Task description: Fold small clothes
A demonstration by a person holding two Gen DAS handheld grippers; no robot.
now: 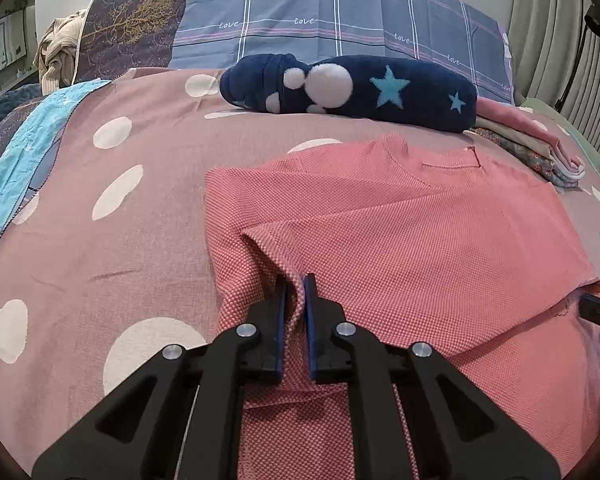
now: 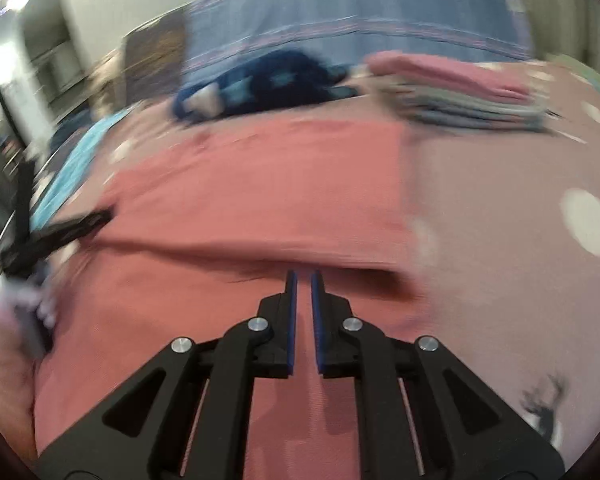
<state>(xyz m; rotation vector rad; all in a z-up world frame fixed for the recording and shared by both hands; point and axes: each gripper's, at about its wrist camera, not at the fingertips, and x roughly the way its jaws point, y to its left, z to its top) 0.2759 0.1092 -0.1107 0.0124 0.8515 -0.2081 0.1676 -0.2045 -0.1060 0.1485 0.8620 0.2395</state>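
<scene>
A small coral-pink textured shirt (image 1: pixel 412 232) lies on the polka-dot bedspread (image 1: pixel 112 240), its upper part folded down over the lower part. My left gripper (image 1: pixel 295 280) is shut on a ridge of the shirt's left edge, cloth pinched between its blue pads. In the blurred right wrist view the shirt (image 2: pixel 260 184) spreads across the middle. My right gripper (image 2: pixel 303 276) hovers over the shirt's near part, its jaws almost together with a thin gap and nothing between them. The left gripper (image 2: pixel 60 232) shows at the left edge there.
A navy plush toy (image 1: pixel 348 90) with stars lies at the back. A stack of folded clothes (image 1: pixel 540 148) sits at the back right, also in the right wrist view (image 2: pixel 460 92). Blue plaid pillows (image 1: pixel 340 12) stand behind. A turquoise cloth (image 1: pixel 24 168) lies at left.
</scene>
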